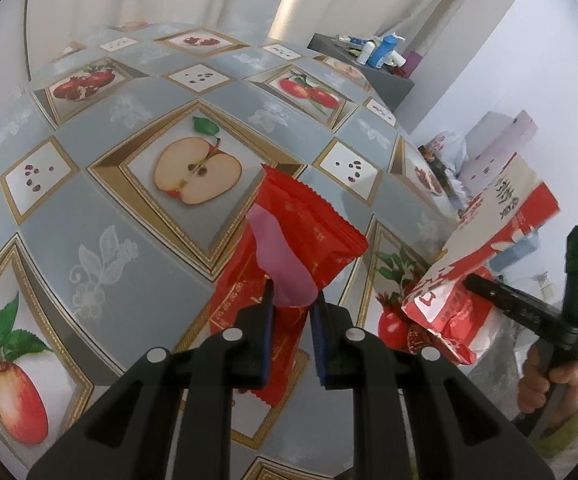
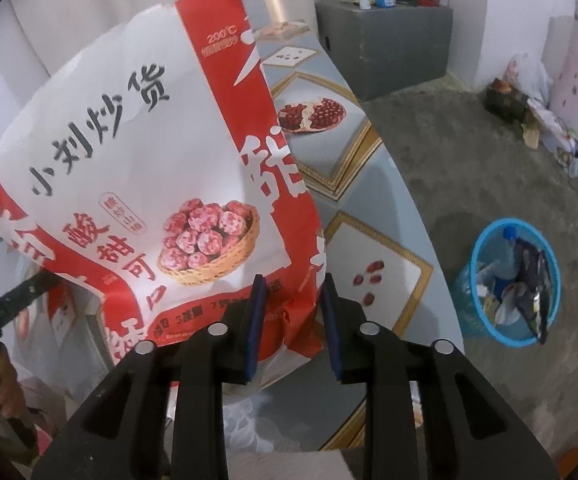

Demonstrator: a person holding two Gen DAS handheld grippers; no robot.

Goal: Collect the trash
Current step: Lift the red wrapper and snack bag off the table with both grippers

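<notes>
**Both grippers loaded, basket waits on the floor**

Left wrist view: the left gripper (image 1: 292,300) is closed on a red snack wrapper (image 1: 313,236) with a pink strip (image 1: 279,260) pinched between its blue pads, the bundle lifted clear above the fruit-print tablecloth (image 1: 129,216). Off to the right, the right gripper (image 1: 477,282) appears from outside, gripped by a person's hand (image 1: 545,376), with the large red-and-white snack bag (image 1: 489,240) hanging from it beyond the table's edge.

Right wrist view: the right gripper (image 2: 293,304) has its jaws narrowed onto the bottom corner of the red-and-white snack bag (image 2: 141,168), which stands up and fills the left of the frame. Below and to the right, well apart from the table, a blue trash basket (image 2: 465,280) sits on the grey floor, already part full of bottles and wrappers.

The step in hand looks like the carry to the basket. To do it well, each load should be brought right over the basket's mouth before the jaws are let out; the big bag is held by one corner only and may swing or slip, so a steady, unhurried move seems wise, and releasing one gripper at a time would help keep anything from catching the rim.
</notes>
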